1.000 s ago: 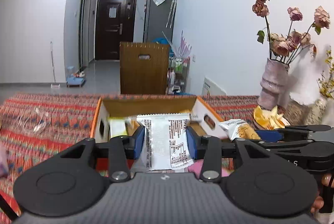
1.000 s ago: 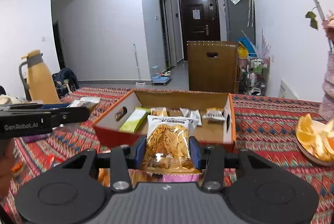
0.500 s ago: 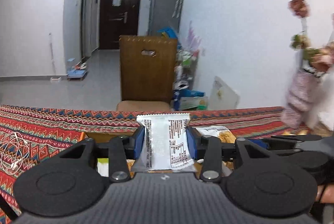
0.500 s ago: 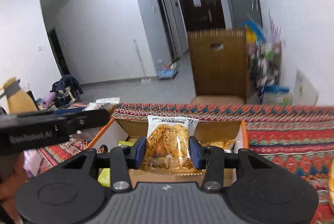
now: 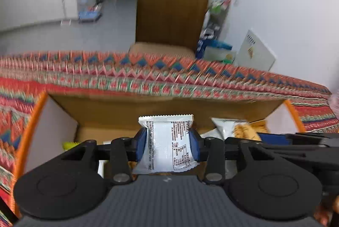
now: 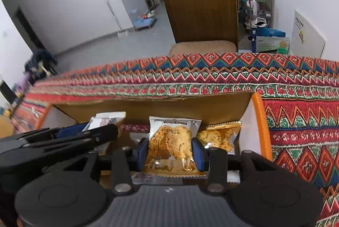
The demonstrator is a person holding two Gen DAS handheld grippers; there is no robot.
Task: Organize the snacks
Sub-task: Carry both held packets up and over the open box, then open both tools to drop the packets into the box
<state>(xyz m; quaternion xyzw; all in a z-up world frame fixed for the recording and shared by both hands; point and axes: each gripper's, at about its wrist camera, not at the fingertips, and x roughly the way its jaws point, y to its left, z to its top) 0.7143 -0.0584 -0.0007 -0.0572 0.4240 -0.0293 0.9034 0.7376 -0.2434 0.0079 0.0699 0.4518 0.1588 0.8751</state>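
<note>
Left tongs [image 5: 168,143] clamp white packet [image 5: 167,142]; right tongs [image 6: 170,150] clamp cracker packet [image 6: 169,142] (both over orange-rimmed box [image 6: 257,112]).

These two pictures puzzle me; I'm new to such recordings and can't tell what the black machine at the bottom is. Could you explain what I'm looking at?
There is no robot here. A person holds a hand tool in each hand, and each tool has two fingers and a wide-angle camera looking forward along them.

One picture comes from the left gripper. Its blue fingers are shut on a white packet with printed text.

The other comes from the right gripper, which is shut on a clear cookie packet. Each tool also shows at the edge of the other's picture.

Both hang over an open cardboard box with orange edges that already holds several snacks. It stands on a table under a patterned red cloth. Behind is a brown chair and a grey floor.
</note>
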